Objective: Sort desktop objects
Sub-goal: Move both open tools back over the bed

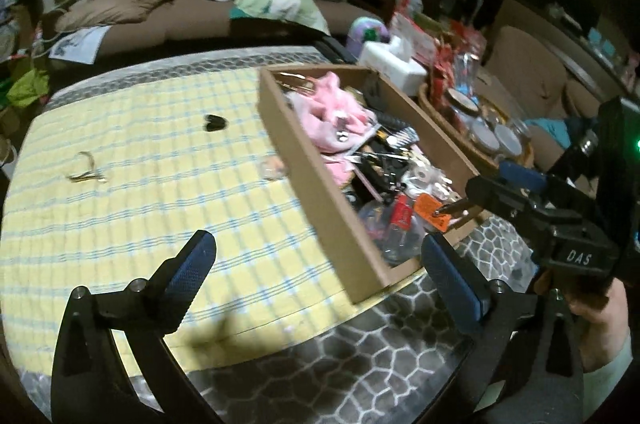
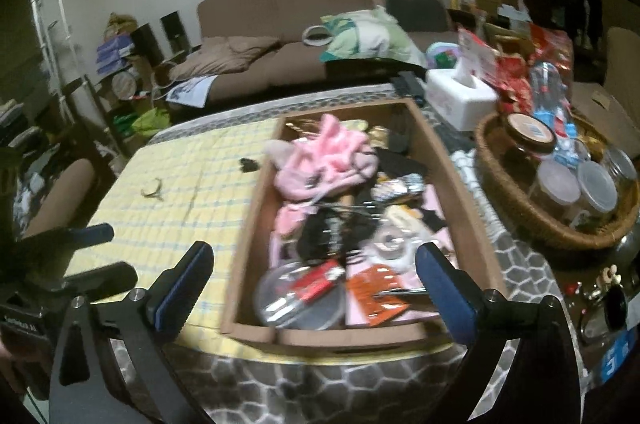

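Note:
A cardboard box [image 2: 248,236] full of small items sits on the right part of a yellow checked cloth [image 2: 180,200]; it also shows in the left wrist view [image 1: 304,164]. Inside lie a pink plush [image 2: 320,164], a red packet [image 2: 318,282], an orange packet [image 2: 374,298] and a round clear lid [image 2: 300,300]. A black clip [image 1: 215,123] and a gold hair clip [image 1: 86,170] lie on the cloth [image 1: 140,184]. My left gripper [image 1: 316,276] is open above the cloth by the box's near corner. My right gripper [image 2: 312,280] is open and empty over the box's near end.
A wicker basket [image 2: 516,208] with jars stands right of the box. A white tissue box [image 2: 460,96] sits behind it. A brown sofa [image 2: 300,24] with a bag runs along the back. Small trinkets [image 2: 600,284] lie on the patterned tablecloth [image 2: 340,384] at right.

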Tool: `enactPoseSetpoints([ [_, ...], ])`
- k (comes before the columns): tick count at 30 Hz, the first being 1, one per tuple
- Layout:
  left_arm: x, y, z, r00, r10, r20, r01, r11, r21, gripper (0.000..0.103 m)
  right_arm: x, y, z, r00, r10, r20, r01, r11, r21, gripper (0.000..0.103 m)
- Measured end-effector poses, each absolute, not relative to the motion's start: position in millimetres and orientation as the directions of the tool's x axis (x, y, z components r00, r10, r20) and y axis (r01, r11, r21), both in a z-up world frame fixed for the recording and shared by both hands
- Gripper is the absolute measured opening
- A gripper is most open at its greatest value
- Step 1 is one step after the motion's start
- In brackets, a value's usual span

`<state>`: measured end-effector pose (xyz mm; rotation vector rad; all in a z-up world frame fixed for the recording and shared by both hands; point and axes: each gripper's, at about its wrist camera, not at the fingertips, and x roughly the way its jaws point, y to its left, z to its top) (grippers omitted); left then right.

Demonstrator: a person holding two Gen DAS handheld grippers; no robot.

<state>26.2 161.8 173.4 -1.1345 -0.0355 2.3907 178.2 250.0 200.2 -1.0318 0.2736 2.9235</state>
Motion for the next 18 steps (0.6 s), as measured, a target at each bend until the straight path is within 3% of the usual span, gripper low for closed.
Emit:
enactPoseSetpoints([
  [18, 19, 4, 169, -0.623, 0.323, -0.712, -0.200, -0.946, -0.255, 0.103, 135, 122, 201, -0.777, -0.111, -0.619, 0.066, -0.993, 0.095, 0.103],
])
